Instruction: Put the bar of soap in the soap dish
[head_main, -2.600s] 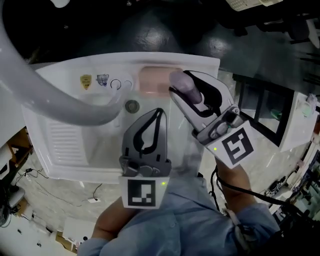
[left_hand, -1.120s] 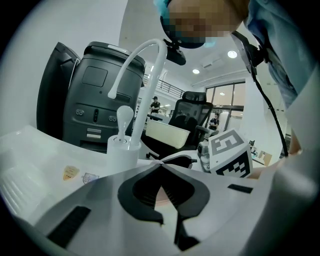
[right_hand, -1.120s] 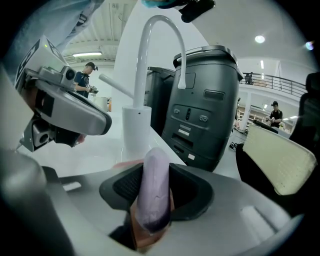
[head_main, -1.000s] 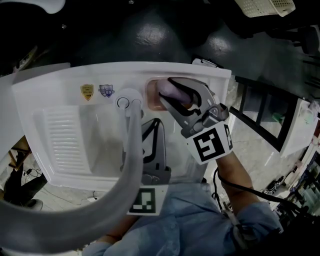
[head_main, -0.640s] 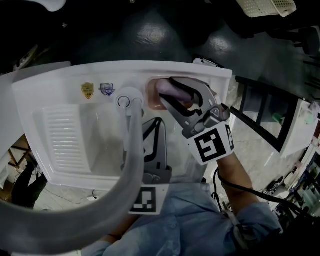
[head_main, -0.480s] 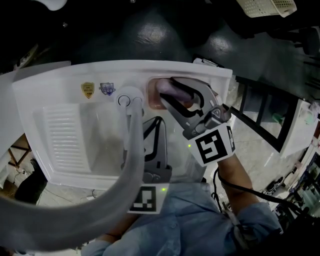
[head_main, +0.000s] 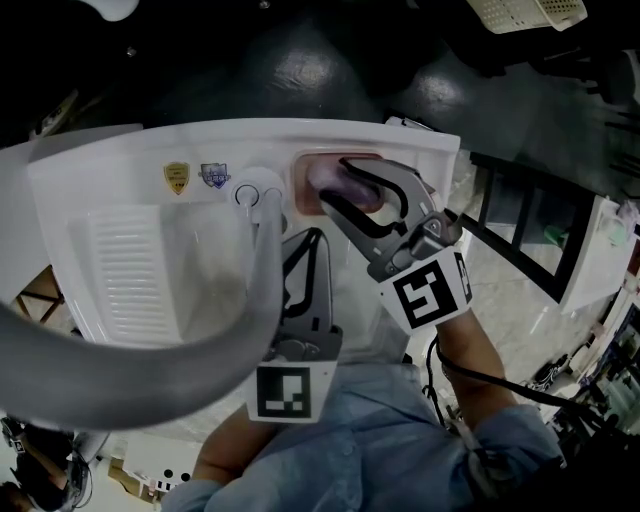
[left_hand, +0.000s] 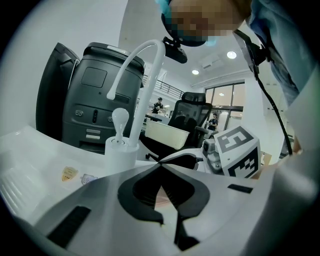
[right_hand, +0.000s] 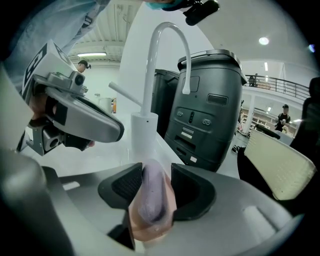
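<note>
A: Where's the bar of soap (right_hand: 152, 197)?

B: It stands on edge in the pink soap dish (head_main: 299, 183) at the back rim of the sink (head_main: 130, 275), between the jaws of the right gripper (head_main: 334, 181). They have just been opening and now stand apart, not pressing it.

A: And the left gripper (head_main: 317, 233)?

B: Over the basin, beside the right one — jaws together, nothing in them.

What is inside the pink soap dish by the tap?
The purple bar of soap sits on its edge in the soap dish, between the right gripper's jaws, which have just been opening. The dish's bottom under the soap is covered.
</note>
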